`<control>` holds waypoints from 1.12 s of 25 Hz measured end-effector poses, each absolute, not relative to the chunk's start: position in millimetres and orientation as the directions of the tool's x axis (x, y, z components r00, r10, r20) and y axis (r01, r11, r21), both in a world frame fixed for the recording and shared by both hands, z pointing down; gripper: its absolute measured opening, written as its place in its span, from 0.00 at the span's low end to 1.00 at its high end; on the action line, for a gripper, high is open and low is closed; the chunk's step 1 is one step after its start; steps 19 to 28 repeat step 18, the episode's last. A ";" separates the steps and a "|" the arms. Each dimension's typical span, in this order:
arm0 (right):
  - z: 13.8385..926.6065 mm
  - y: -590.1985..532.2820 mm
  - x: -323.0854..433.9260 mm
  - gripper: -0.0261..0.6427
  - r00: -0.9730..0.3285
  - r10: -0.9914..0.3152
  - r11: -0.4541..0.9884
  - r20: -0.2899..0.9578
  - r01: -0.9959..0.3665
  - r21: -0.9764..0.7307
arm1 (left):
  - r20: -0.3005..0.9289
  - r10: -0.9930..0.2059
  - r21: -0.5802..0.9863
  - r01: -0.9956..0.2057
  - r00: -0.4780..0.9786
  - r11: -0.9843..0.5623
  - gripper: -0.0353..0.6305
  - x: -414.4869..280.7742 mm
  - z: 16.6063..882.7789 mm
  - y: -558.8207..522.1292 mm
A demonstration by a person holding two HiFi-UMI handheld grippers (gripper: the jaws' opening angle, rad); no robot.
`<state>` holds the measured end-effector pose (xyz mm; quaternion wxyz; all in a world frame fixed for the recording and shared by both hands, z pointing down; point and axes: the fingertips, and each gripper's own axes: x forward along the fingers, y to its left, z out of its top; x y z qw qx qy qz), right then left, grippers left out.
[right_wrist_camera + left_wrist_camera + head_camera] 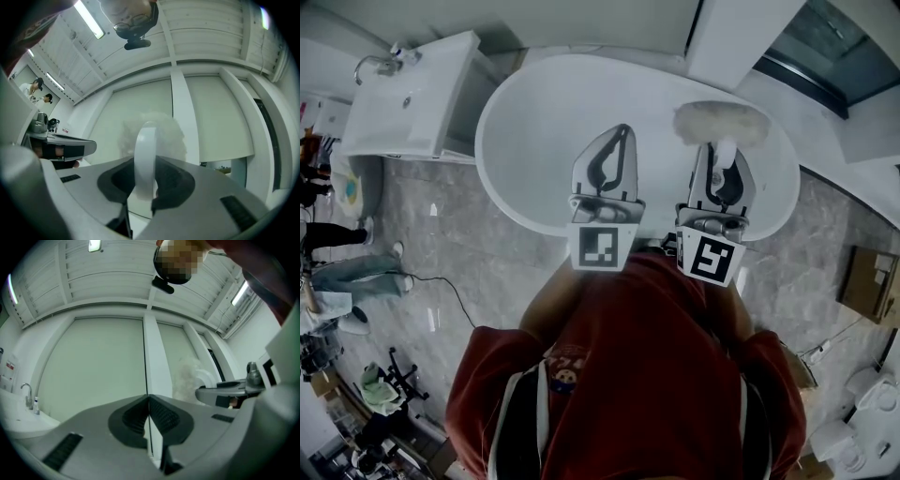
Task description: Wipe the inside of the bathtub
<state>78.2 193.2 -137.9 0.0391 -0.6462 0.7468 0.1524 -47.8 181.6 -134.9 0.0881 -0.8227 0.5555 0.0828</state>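
right gripper [722, 157] tight on a perhaps woolly duster [719, 124], handle mostly hidden; left gripper [622, 131] closed, empty

Grey marbled floor [478, 234] beneath white bathtub [534, 131] and cardboard box [870, 281].

The floor [469, 234] is grey, stone-look tile with pale veins, and a thin black cable [431, 277] trails across it. A white washbasin [412, 98] on a cabinet stands at the upper left of the head view, with a curved chrome tap [377, 66] at its back corner. At the upper right a dark-framed window [839, 56] sits beside a white pillar [741, 37]. A brown cardboard box [870, 281] lies near the right edge. People's legs [342, 267] show at the left edge. In the gripper views, plain white wall panels [93, 366] rise to a ribbed white ceiling [117, 277] lit by bright strip lights [89, 19].
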 end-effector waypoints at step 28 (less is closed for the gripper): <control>-126.0 179.2 80.9 0.17 -0.179 -0.961 0.141 -0.211 -0.973 0.183 | -0.208 -0.910 -0.052 -0.933 0.360 -0.357 0.08 -49.3 -126.1 174.1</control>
